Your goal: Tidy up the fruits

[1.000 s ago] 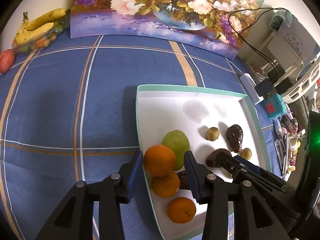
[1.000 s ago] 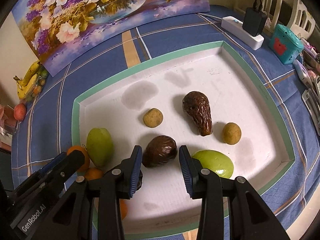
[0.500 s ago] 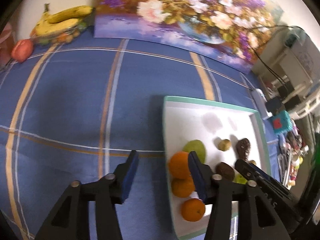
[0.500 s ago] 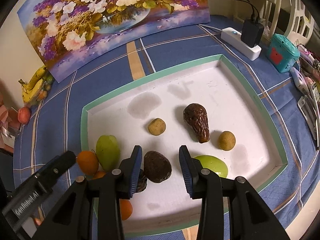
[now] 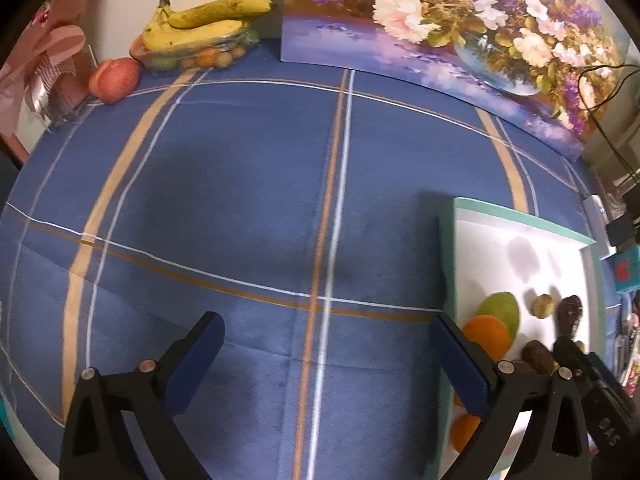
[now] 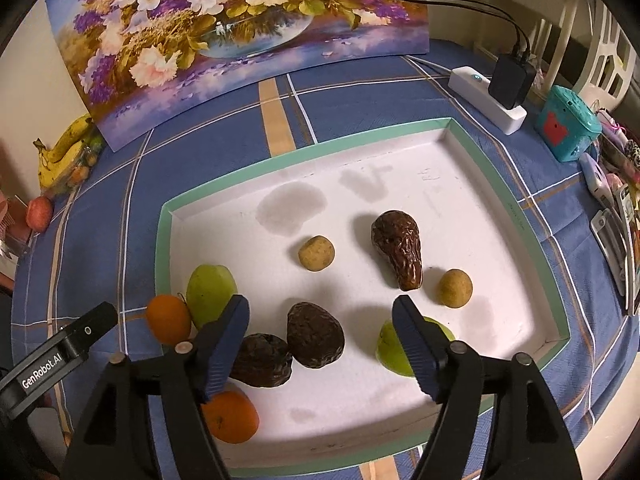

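The white tray with a green rim (image 6: 304, 152) holds two oranges (image 6: 168, 318), two green fruits (image 6: 210, 290), three dark wrinkled fruits and two small tan round ones (image 6: 316, 253). My right gripper (image 6: 320, 312) hangs over the tray's near side with its jaws opening. One dark wrinkled fruit (image 6: 314, 334) lies on the tray between the fingers, and the pads stand clear of it. My left gripper (image 5: 328, 344) is left of the tray (image 5: 520, 210) over bare blue cloth, its jaws opening wide with nothing between them. An orange (image 5: 486, 334) lies just past its right finger.
A flower painting (image 6: 240, 28) leans at the back. Bananas on a fruit dish (image 5: 200, 36) and a red apple (image 5: 114, 80) sit at the far left. A power strip with a charger (image 6: 488, 98), a teal box (image 6: 568, 128) and small tools crowd the right edge.
The left gripper let go of the orange, swung left off the tray and opened wide. The right gripper opened off the dark fruit, which now lies on the tray.
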### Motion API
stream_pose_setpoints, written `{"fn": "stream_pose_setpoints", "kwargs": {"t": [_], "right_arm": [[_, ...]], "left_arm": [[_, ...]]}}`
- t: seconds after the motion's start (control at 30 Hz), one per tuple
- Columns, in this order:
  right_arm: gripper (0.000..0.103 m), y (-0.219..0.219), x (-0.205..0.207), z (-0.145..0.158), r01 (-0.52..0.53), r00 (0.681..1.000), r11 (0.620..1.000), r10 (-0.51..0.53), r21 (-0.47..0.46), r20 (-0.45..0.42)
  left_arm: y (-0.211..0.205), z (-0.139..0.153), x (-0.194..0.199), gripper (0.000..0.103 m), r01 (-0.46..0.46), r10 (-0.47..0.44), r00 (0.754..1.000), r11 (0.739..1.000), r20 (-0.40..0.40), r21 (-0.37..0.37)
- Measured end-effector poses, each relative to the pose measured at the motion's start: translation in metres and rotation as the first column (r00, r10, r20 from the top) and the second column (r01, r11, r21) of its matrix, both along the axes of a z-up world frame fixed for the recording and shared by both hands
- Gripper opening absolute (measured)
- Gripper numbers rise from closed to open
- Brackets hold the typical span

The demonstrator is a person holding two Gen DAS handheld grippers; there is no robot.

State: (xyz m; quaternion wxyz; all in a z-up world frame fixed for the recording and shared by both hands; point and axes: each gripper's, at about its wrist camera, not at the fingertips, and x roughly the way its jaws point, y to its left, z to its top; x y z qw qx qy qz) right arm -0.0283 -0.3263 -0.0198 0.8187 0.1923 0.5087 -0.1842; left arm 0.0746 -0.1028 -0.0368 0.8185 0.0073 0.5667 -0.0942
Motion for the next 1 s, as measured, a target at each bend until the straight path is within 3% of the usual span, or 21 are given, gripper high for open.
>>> {"fn": "stream_pose_setpoints", "kwargs": {"t": [0.2,0.43,0.63,1.0], "right_arm": [[0.085,0.002,0.0,0.001,-0.01,1.0,1.0,0.01,-0.026,0.01],[0.086,0.008,0.002,0.004,-0.038,0.999,0.998,0.04,-0.059,0.026],[0.086,0.012,0.002,0.003,-0.049,0.999,0.996,0.05,-0.069,0.02],[0.086,0.017,-0.006,0.003,-0.031,0.999,0.998,0.032,-0.063,0.024]], "left_arm": [[0.002,-0.005,0.002,0.103,0.007,-0.008,1.0,0.999,0.011,0.048],[0.001,0.002,0.004,0.103,0.01,-0.011,0.999,0.999,0.044,0.04],[0.003,0.006,0.007,0.103,-0.032,0.017,0.996,0.986,0.092,0.163],[0.012,0.015,-0.005,0.103,-0.019,0.009,0.995,0.995,0.101,0.097]]}}
